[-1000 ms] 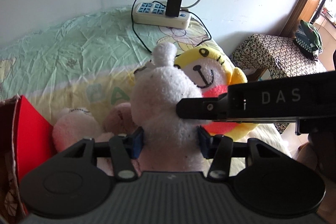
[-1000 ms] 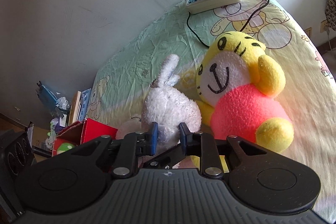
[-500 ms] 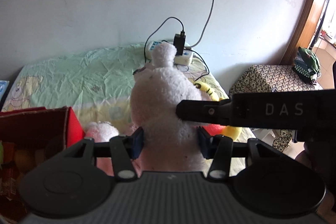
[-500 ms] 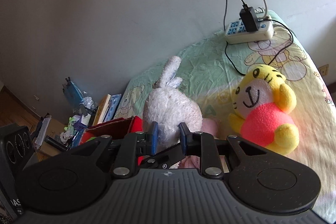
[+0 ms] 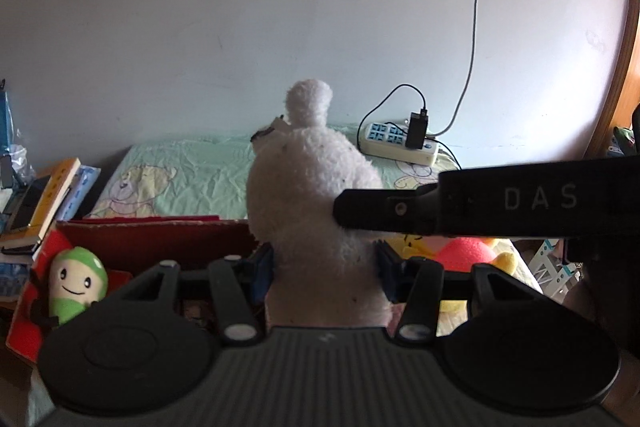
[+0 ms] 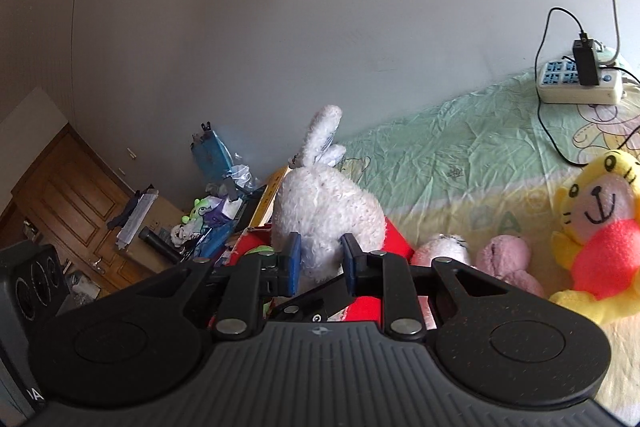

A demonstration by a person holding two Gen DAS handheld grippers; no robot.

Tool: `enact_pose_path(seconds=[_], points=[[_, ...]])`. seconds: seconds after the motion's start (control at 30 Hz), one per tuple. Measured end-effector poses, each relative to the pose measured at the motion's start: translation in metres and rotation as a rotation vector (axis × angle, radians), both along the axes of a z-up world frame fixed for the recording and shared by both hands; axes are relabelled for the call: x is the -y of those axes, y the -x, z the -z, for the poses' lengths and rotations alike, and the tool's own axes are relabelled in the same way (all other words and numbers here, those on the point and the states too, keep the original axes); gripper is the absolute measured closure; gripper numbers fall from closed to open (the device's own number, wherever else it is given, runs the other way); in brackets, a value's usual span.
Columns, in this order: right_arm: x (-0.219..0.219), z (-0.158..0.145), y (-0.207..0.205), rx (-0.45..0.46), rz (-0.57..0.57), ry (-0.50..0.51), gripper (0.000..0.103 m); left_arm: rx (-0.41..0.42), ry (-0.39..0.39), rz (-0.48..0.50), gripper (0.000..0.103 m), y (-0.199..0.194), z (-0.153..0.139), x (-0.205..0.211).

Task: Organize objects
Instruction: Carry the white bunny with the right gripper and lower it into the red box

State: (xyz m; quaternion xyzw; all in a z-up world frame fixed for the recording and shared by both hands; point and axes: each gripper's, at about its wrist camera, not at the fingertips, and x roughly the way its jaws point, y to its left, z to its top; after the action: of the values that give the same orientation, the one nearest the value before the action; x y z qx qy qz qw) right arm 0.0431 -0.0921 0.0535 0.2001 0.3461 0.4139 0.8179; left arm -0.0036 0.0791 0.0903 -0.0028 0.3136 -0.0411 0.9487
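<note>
A white plush rabbit (image 5: 316, 195) is held in the air above the bed. My left gripper (image 5: 324, 271) is shut on its lower body. My right gripper (image 6: 318, 261) is shut on the same rabbit (image 6: 324, 215) from the side; its black finger (image 5: 400, 207) crosses the left wrist view. A red open box (image 5: 160, 235) lies below and to the left, with a green-capped doll (image 5: 76, 279) inside. The box also shows under the rabbit in the right wrist view (image 6: 394, 235).
On the bed sheet (image 6: 460, 163) lie a yellow and red tiger plush (image 6: 600, 227), a pink plush (image 6: 508, 255) and a small white plush (image 6: 440, 247). A power strip (image 6: 580, 83) with cables sits by the wall. Books (image 5: 48, 195) and clutter lie left of the bed.
Both grippers have lifted the rabbit up off the bed and carried it left, over the red box. The tiger plush has dropped away to the right.
</note>
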Motion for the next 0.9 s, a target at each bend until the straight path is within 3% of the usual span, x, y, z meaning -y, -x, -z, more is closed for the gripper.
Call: enact_pose_path(seconds=[0.23,0.57,0.9], points=[[-0.058,0.008,0.004,-0.013,-0.026,0.039,0.079,-0.031,0.011,-0.010,0.050,0.003,0.015,-0.064],[-0.146,0.041,0.019,-0.067,-0.019,0.151,0.079,-0.145,-0.004,0.026,0.050,-0.012,0.063,-0.151],[-0.190,0.065,0.023,-0.112,0.034,0.236,0.079,-0.221,-0.013,0.086,0.050,-0.025,0.095,-0.189]])
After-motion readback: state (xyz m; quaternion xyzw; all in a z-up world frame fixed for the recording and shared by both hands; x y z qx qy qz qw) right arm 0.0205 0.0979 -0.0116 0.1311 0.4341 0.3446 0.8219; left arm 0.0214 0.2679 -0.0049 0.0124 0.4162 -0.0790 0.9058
